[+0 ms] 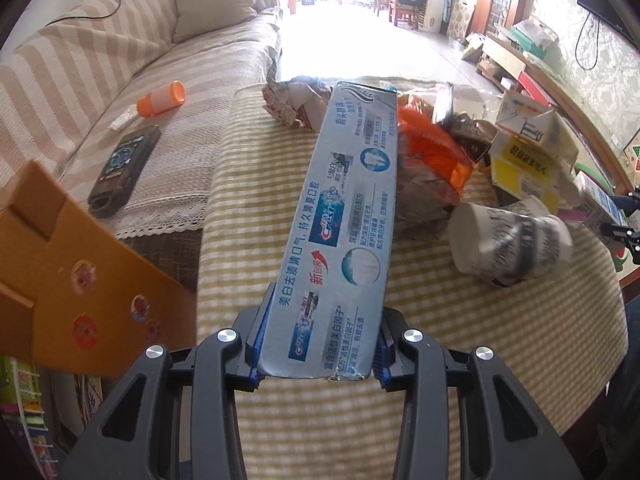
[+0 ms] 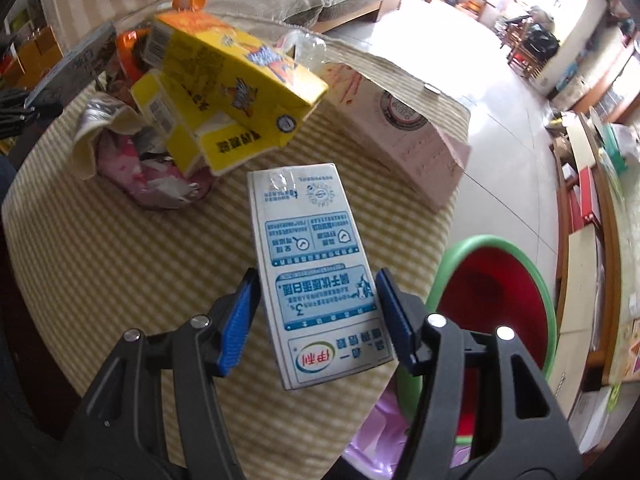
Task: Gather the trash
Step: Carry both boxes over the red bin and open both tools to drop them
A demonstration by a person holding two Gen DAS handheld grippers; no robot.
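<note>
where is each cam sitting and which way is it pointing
Left wrist: sits on the left gripper, looking steeply down along its jaws, shut on a toothpaste box, over the checked table towards the sofa; only black gripper arms show.
Right wrist: sits on the right gripper, looking down along jaws that flank a milk carton, a red bin on the right; again only gripper arms show.
Shared: the table, the yellow carton and the toothpaste box.

L tool (image 1: 318,344) clamped on toothpaste box (image 1: 344,216), R tool (image 2: 316,320) pinching milk carton (image 2: 316,272), both angled down toward 12.
</note>
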